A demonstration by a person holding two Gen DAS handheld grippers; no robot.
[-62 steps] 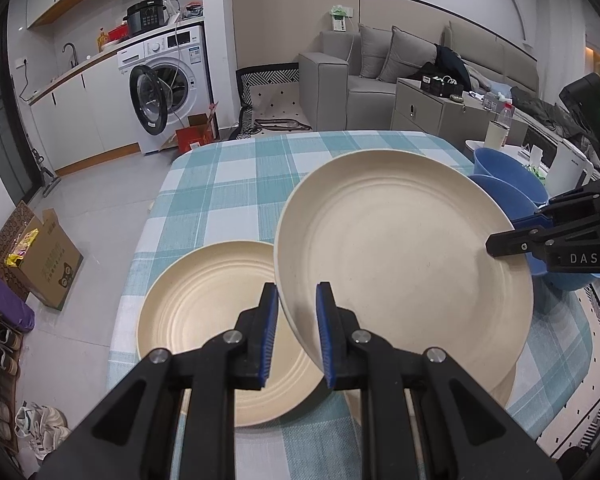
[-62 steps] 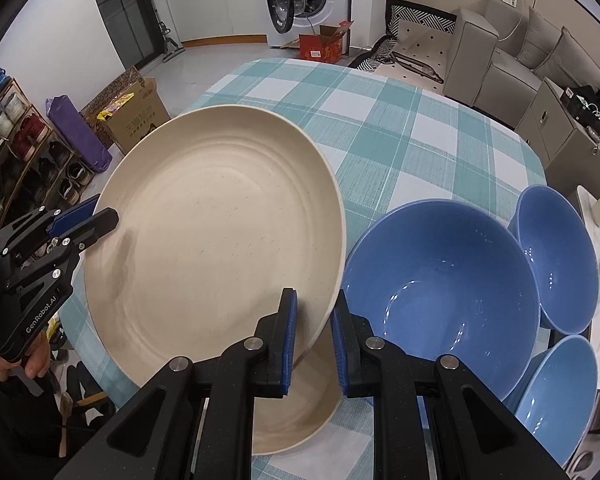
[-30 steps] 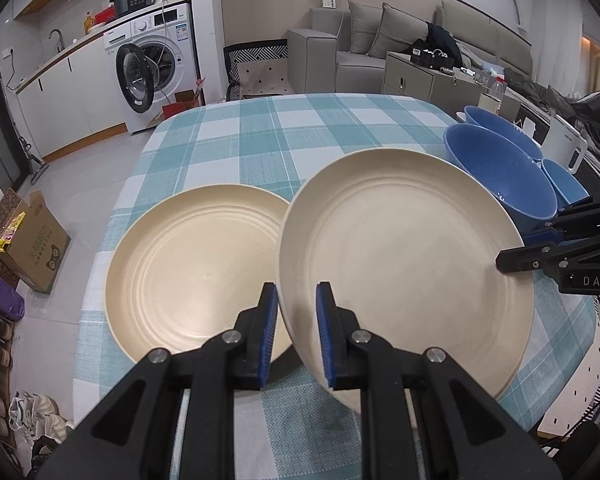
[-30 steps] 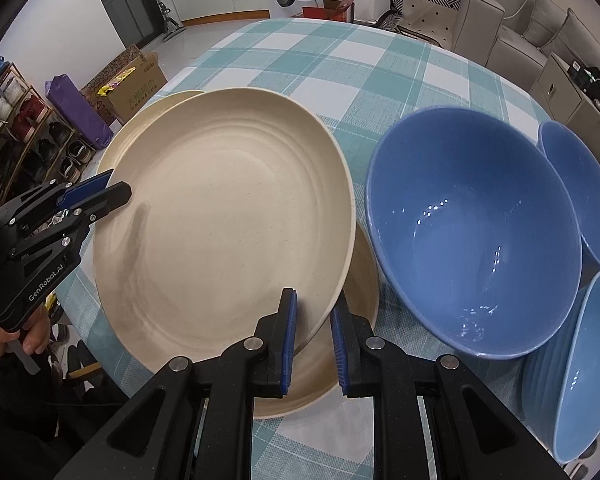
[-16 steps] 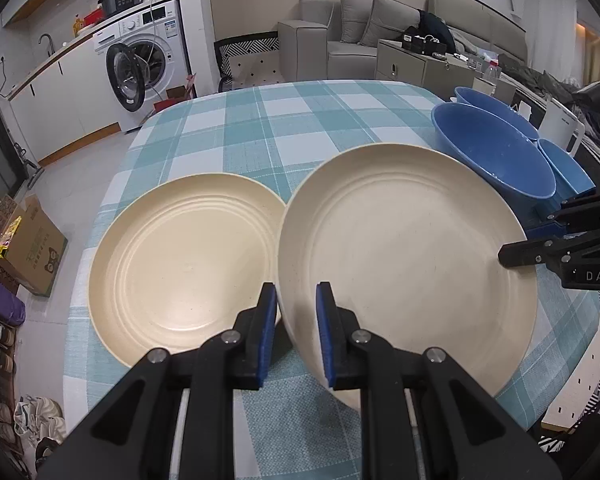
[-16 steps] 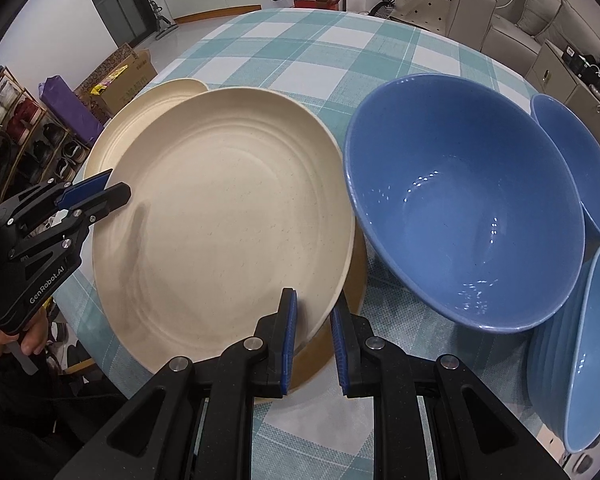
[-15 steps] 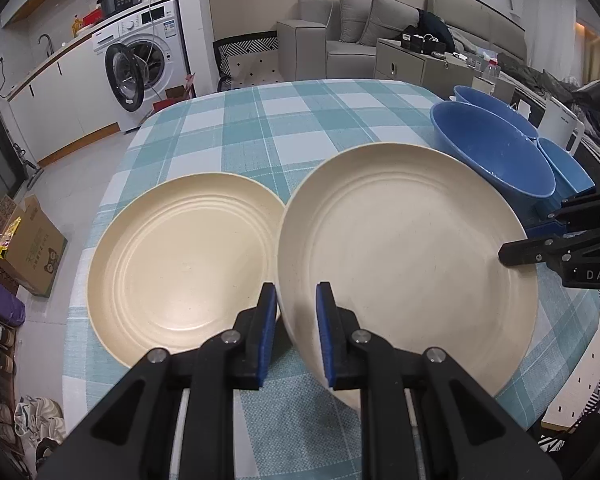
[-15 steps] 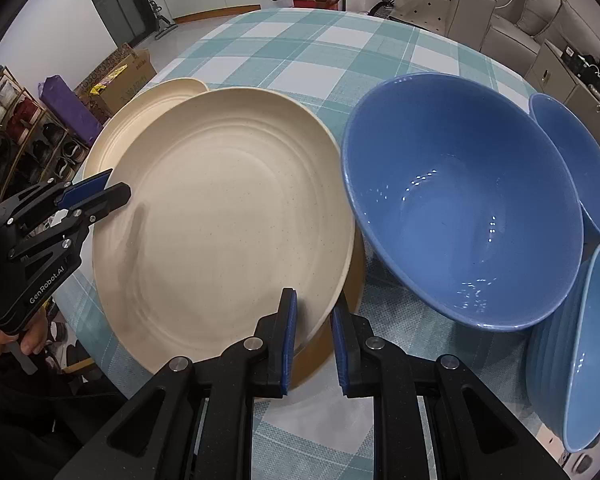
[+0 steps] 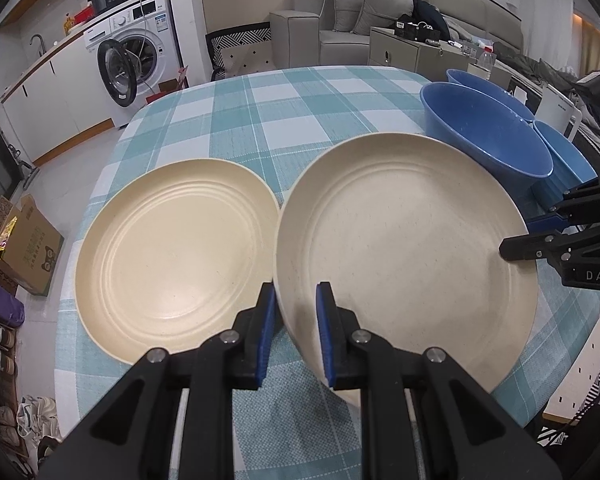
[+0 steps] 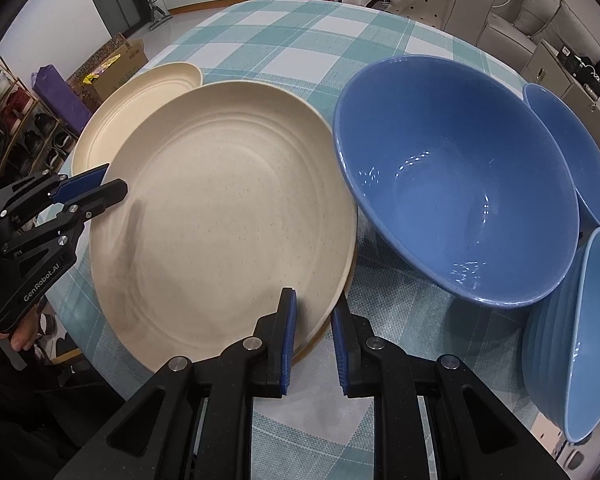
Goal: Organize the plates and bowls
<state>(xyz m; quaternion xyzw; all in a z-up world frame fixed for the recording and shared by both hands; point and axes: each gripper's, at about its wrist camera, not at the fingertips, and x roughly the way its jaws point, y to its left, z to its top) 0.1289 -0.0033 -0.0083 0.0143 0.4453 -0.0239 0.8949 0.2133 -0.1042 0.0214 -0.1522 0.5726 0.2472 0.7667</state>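
Here, both jaws pinching cream plate [image 9: 404,240], third plate [image 10: 324,336] beneath, right view only.

The right hand-held gripper [image 10: 314,334] clamps the near rim of a cream plate [image 10: 224,216]; the left hand-held gripper [image 10: 100,188] grips its far-left rim; another cream plate [image 10: 140,96] lies beyond on the checked bench [image 10: 300,44]; three blue bowls [image 10: 456,184] sit just right.

Round table [image 9: 260,120] under a teal-and-white checked cloth. Directly on it: one cream plate [image 9: 172,256] near left, three blue bowls [image 10: 460,184] clustered at right, possibly another plate [image 10: 328,332] beneath the raised one.
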